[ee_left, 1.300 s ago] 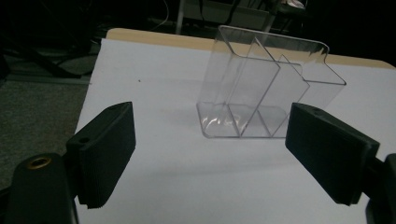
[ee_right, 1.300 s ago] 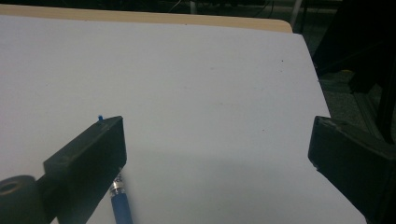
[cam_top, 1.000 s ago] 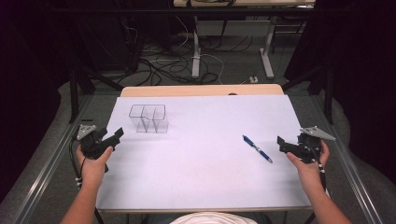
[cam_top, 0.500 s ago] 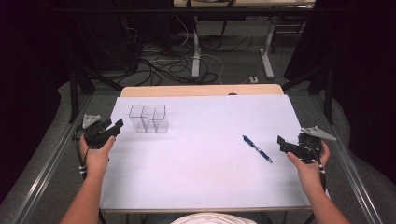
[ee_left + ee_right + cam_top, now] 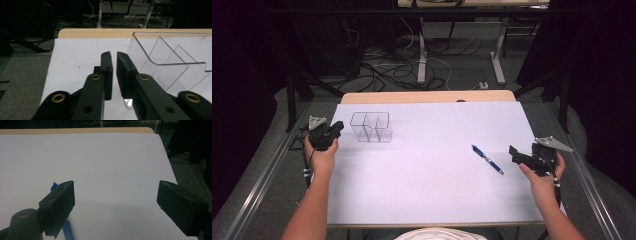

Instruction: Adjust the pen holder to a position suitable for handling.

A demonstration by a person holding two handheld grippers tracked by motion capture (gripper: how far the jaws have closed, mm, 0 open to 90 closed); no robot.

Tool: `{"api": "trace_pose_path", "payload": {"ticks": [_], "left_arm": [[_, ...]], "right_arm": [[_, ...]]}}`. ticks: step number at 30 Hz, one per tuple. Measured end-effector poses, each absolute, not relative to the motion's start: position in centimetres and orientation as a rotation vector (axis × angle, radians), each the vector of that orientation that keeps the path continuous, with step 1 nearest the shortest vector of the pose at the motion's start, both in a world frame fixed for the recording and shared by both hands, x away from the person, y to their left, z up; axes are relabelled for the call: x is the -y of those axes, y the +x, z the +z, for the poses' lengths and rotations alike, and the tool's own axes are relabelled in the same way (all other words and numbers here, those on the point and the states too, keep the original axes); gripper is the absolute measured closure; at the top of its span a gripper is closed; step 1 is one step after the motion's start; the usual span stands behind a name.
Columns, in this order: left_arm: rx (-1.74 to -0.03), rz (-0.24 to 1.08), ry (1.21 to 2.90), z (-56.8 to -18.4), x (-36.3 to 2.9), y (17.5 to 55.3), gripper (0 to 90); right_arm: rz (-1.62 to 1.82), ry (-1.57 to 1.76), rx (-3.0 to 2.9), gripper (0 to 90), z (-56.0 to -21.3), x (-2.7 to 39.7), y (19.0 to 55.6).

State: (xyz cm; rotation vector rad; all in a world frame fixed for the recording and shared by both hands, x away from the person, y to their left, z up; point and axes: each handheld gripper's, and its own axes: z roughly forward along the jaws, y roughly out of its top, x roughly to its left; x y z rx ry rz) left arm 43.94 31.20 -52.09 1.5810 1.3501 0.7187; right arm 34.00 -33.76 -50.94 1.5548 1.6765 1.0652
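While the left tool (image 5: 333, 131) sits at the left side of the clear plastic three-compartment organiser box (image 5: 371, 127), its jaws have just been closing and now stand nearly together with nothing between them; in the left gripper view the left tool (image 5: 113, 54) lies just beside the box's rounded near corner (image 5: 160, 62), outside its wall. The right tool (image 5: 514, 153), jaws wide apart and holding nothing, waits near the right edge of the white-covered counter (image 5: 432, 170), just beside the blue ballpoint pen (image 5: 487, 159), which lies flat well apart from the box. Judging by this layout, the work is likely to steady the box and drop the pen into it. To do that well, the closed left jaws should press gently against the box's wall, low down, so the light plastic does not tip or slide. From the right gripper view, the pen (image 5: 67, 230) lies by the left jaw rather than centred, so the right tool (image 5: 116, 206) should shift across until the barrel runs between both pads before closing.
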Motion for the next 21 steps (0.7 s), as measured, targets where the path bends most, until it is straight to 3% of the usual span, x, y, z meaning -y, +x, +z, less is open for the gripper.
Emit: {"api": "trace_pose_path", "payload": {"ticks": [4, 21], "left_arm": [[-1.353, 0.638, 1.653, -52.5, -31.1, 45.2, 89.9], [-1.311, 0.566, 1.709, -53.6, -30.0, 47.6, 90.0]], "right_arm": [[1.069, 1.553, -1.676, 14.5, -51.2, 33.6, 34.1], [1.057, 1.594, -1.674, 14.7, -51.5, 33.8, 34.0]]}}
